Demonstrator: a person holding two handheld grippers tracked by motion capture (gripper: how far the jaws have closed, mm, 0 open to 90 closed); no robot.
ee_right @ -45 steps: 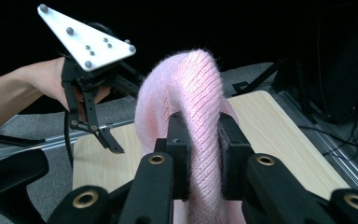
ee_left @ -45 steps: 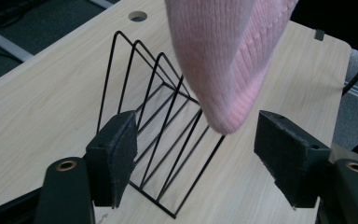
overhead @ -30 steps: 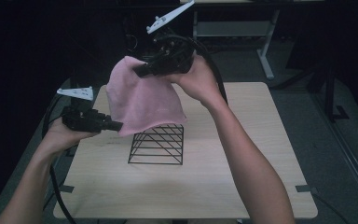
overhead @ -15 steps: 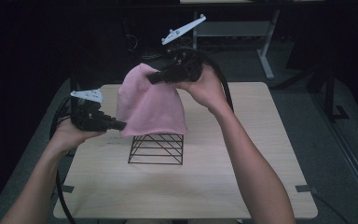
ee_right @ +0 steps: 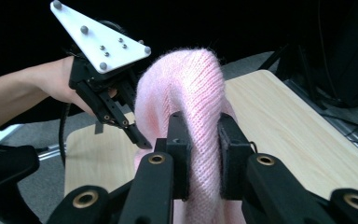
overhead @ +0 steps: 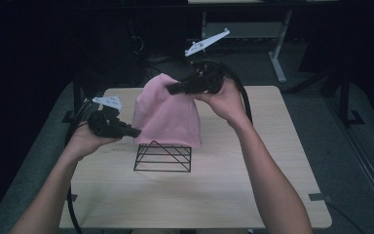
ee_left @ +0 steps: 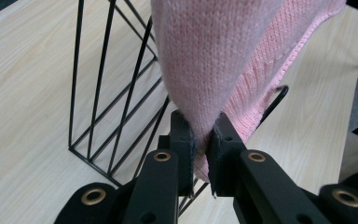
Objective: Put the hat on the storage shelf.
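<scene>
Over the last second I've carried the pink knit beanie (overhead: 168,114) rightward and down over the black wire rack (overhead: 163,157) on the counter (overhead: 233,195), left gripper (ee_left: 201,140) pinching its hem, right gripper (ee_right: 200,140) its crown, so draping looks close

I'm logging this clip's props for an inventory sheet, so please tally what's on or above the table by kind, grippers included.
Pink knitted hat: 1, held up by both grippers
Black wire rack: 1, standing on the wooden table
Handheld grippers: 2, the left gripper and the right gripper, each shut on the hat
Total: 4
</scene>
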